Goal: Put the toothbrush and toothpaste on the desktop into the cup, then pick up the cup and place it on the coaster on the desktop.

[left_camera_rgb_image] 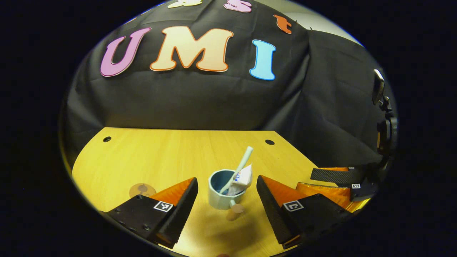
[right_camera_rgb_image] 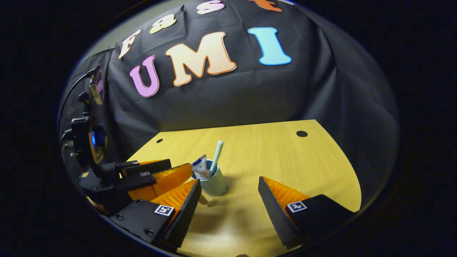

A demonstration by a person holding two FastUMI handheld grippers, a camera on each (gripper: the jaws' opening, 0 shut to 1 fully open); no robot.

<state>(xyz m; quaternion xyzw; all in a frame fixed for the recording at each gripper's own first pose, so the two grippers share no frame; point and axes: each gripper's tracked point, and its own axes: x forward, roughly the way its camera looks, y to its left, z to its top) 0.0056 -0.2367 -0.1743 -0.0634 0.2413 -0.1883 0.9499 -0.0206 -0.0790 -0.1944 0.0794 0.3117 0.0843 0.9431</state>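
A: Progress first — how much of the job looks done?

B: The loading part, I'd judge. The cup (left_camera_rgb_image: 224, 192) stands upright on the desk (left_camera_rgb_image: 150, 157) with the toothbrush (left_camera_rgb_image: 238, 170) leaning out of it, handle up, and the toothpaste (left_camera_rgb_image: 242, 178) tucked in beside it, its end poking above the rim.

A: And the coaster?

B: A round tan disc lies on the desk to the left in the left gripper view; that is likely the coaster (left_camera_rgb_image: 142, 190). The cup is not on it, they sit apart. So the lift and the placing are what's left.

A: Is anything gripping the cup?

B: No. The left gripper (left_camera_rgb_image: 227, 205) has its fingers spread wide with the cup in the gap ahead, touching neither finger. The right gripper (right_camera_rgb_image: 228, 210) is spread as well, with bare desk between its fingers; the cup stands near its left finger in the right gripper view.

A: Anything else in the cup?

B: Its inside is dark blue; I see no more than the two items. A small tan thing lies on the desk just in front of the cup; I can't tell what it is.
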